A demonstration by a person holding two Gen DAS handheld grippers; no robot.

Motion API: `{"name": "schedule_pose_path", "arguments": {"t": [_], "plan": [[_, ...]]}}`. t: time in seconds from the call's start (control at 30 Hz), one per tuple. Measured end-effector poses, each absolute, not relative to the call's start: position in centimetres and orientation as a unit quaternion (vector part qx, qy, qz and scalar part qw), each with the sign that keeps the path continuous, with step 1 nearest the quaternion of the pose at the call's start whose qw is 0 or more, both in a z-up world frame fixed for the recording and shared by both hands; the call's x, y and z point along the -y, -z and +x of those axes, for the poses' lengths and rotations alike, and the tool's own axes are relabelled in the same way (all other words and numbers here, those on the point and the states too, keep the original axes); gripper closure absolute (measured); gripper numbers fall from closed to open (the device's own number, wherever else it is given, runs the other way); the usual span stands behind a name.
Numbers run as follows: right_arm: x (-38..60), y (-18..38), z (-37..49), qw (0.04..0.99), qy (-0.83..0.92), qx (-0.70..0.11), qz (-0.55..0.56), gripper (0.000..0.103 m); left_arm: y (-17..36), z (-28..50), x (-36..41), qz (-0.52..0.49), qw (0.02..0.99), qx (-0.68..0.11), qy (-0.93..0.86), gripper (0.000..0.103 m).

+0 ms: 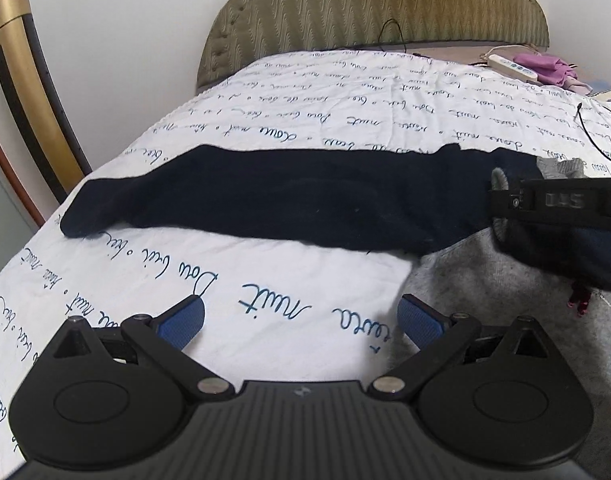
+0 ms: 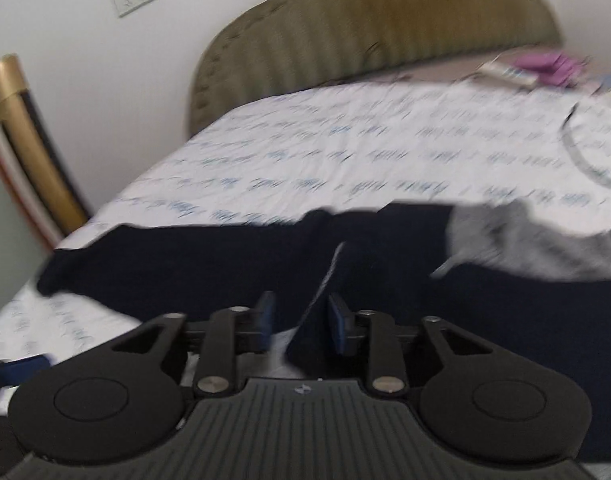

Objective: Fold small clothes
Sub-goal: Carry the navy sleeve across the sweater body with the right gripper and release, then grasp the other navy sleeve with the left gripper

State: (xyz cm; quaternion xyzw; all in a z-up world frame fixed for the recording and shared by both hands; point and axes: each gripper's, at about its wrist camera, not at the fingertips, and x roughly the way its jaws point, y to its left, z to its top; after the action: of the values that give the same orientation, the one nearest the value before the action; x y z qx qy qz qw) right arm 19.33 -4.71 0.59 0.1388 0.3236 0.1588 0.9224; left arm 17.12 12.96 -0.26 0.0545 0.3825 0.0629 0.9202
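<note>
A dark navy garment (image 1: 273,196) lies stretched across the white bed sheet (image 1: 225,280) with blue script. A grey garment (image 1: 505,292) lies under its right end. My left gripper (image 1: 301,320) is open and empty, just above the sheet, in front of the navy garment. My right gripper (image 1: 553,200) reaches in from the right at the garment's right end. In the blurred right wrist view the right gripper (image 2: 299,320) has its fingers close together with a fold of the navy garment (image 2: 313,332) between them, beside the grey garment (image 2: 517,240).
An olive padded headboard (image 1: 377,12) stands at the far end of the bed. A white remote (image 1: 513,68) and a pink cloth (image 1: 545,66) lie at the far right. A black cable (image 1: 597,140) loops on the right. A gold and black frame (image 1: 21,92) stands left.
</note>
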Motion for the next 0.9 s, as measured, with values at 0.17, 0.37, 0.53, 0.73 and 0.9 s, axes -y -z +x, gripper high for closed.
{"name": "schedule_pose_path", "arguments": {"t": [0.17, 0.37, 0.53, 0.73, 0.9], "plan": [[8.4, -1.3, 18.1, 0.887, -0.206, -0.310, 0.271, 0.055, 0.2, 17.1, -14.7, 0.048, 0.924, -0.369, -0.086, 0.000], [7.1, 0.8, 19.1, 0.872, -0.190, -0.378, 0.244, 0.056, -0.1, 17.5, -15.7, 0.025, 0.920, -0.381, -0.084, 0.000], [7.1, -0.5, 18.8, 0.878, -0.206, -0.364, 0.231, 0.040, -0.2, 18.2, -18.2, 0.025, 0.913, -0.389, -0.123, 0.000], [6.8, -2.2, 16.4, 0.896, -0.209, -0.345, 0.186, 0.042, -0.8, 20.1, -25.8, -0.052, 0.899, -0.394, -0.186, 0.000], [7.6, -4.3, 12.7, 0.921, -0.207, -0.301, 0.136, 0.038, 0.0, 22.2, -33.4, -0.184, 0.870, -0.409, -0.204, 0.000]]}}
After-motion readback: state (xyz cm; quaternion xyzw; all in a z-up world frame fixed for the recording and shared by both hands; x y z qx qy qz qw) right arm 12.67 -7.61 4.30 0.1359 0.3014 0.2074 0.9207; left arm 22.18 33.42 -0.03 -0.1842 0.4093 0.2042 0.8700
